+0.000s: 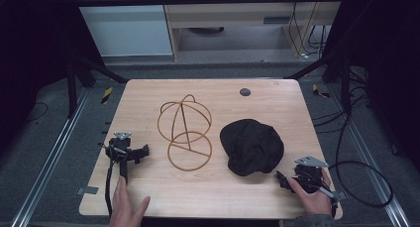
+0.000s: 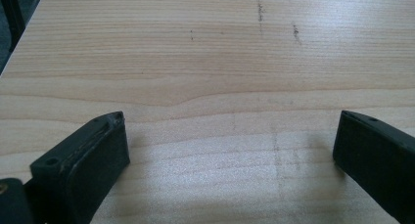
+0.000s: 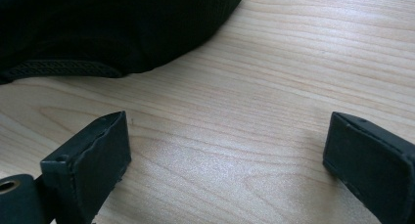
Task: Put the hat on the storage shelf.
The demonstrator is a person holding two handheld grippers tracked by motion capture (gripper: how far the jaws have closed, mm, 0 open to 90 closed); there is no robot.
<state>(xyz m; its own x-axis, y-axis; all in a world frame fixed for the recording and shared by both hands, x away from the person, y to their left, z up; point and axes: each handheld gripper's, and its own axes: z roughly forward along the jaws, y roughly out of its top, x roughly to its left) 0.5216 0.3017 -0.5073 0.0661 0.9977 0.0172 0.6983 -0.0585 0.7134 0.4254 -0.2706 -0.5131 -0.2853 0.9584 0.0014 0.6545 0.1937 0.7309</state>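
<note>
Black cap [image 1: 251, 146] just beside right gripper [image 1: 285, 180], both grippers spread and empty, left gripper [image 1: 143, 152] apart.

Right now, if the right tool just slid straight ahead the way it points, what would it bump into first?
Probably the black cap. The right tool is open, with bare table just ahead; the cap lies slightly beyond and off to one side, so it might just clip the edge.

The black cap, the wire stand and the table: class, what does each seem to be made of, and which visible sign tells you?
Black cap: soft matte fabric, probably knitted or woven; it slumps, and the right gripper view shows a ribbed, stitched edge.
Wire stand: thin bent hoops, tan or golden; perhaps coated metal, possibly rattan.
Table: pale wood grain with a smooth, faintly glossy surface, likely laminate or veneer.
</note>
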